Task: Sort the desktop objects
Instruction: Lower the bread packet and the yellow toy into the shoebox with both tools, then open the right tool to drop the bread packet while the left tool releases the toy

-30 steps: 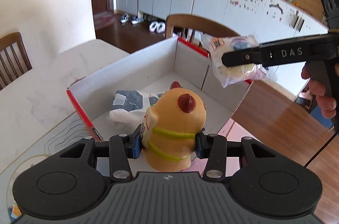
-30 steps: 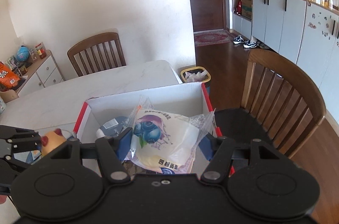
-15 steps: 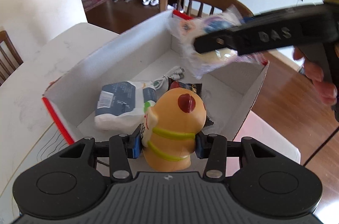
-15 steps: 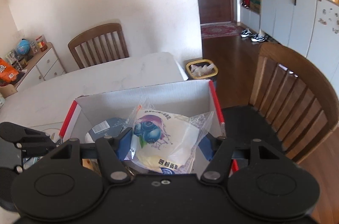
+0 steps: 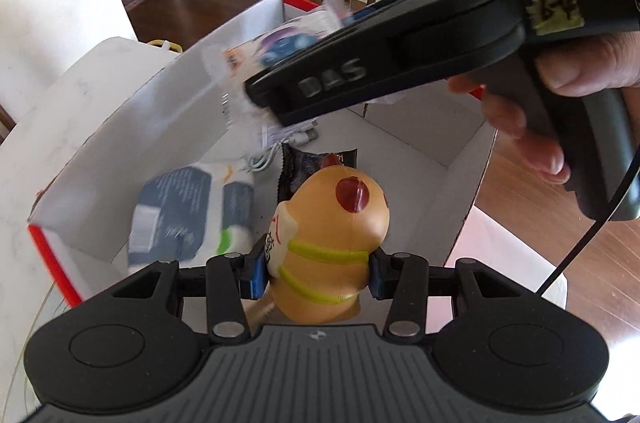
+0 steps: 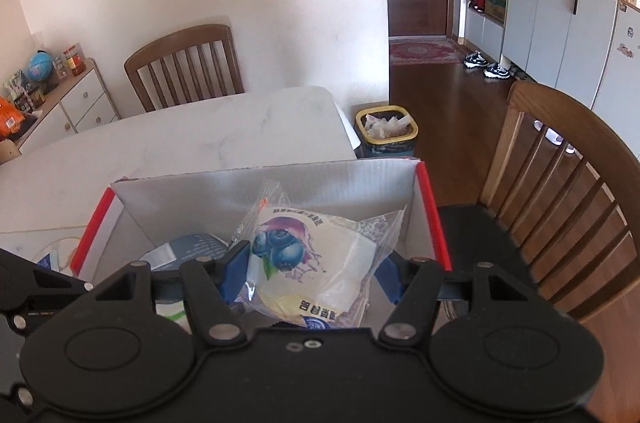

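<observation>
My left gripper [image 5: 316, 273]: matt black plastic, blue pads, on a smooth rubbery toy [image 5: 332, 247] w/ slight sheen. Right gripper [image 6: 310, 273] pinches a glossy, crinkly clear plastic bag [image 6: 316, 263]. Box [image 6: 280, 183]: matt corrugated cardboard. Tabletop [image 6: 180, 139]: polished marble-look. Chair [image 6: 560, 191]: varnished wood.

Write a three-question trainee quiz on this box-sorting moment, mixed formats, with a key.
1. True or false: the left gripper is shut on the yellow squishy toy.
2. Multiple choice: what does the right gripper hold? A) a white cable B) a blueberry snack packet C) a shoe
3. Fill in: both held items hang over the open cardboard ____, where a blue-and-white pack already lies.

Key: 1 true; 2 B; 3 box
</observation>
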`<state>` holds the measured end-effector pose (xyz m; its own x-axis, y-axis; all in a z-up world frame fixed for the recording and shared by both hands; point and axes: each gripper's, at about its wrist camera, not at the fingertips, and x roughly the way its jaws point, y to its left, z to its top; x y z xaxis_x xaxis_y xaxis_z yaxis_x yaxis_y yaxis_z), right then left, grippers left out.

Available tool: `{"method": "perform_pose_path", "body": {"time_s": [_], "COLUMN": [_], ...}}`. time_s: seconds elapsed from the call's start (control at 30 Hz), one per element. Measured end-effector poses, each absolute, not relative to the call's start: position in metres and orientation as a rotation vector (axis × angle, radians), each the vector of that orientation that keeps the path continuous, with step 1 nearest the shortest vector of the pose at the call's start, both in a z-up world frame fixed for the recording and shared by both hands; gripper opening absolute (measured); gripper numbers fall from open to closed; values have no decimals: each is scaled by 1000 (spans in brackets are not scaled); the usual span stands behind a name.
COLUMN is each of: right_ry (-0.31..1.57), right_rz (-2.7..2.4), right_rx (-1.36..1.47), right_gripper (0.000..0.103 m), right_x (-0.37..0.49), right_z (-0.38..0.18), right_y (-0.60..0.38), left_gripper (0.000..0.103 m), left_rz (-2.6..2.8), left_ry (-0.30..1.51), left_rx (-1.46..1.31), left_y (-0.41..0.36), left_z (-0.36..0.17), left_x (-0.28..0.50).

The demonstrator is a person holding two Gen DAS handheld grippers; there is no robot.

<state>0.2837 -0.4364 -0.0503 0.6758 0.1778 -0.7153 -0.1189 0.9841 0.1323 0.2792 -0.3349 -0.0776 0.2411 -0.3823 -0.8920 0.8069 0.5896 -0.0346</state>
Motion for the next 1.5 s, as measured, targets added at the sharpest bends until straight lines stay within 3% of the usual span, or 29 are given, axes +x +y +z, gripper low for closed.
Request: {"method": "perform_pose_path", "body": {"time_s": [0.6,0.83,0.93,1.07,1.5], "right_ry": [939,943,944,927,878], "right_rz": [153,160,164,167,207], "right_rx": [81,48,48,42,35], "right_gripper": [65,64,66,75,77], "right_x": [306,308,309,307,291], "right_z": [-82,-82,-81,-78,-52], "right_y": [-440,-432,-431,-433,-432], "left_gripper": [46,47,52,77,77], "left_rz": [-892,-862,-862,-856,-858], "left_ry": [1308,1328,1323,1291,1221], "left_rx": [261,225,218,189,154], "left_y": [-345,-337,-333,-328,-317], "left_z": [-110,-114,-112,-104,-86], "left_x": [315,319,319,316,311]}}
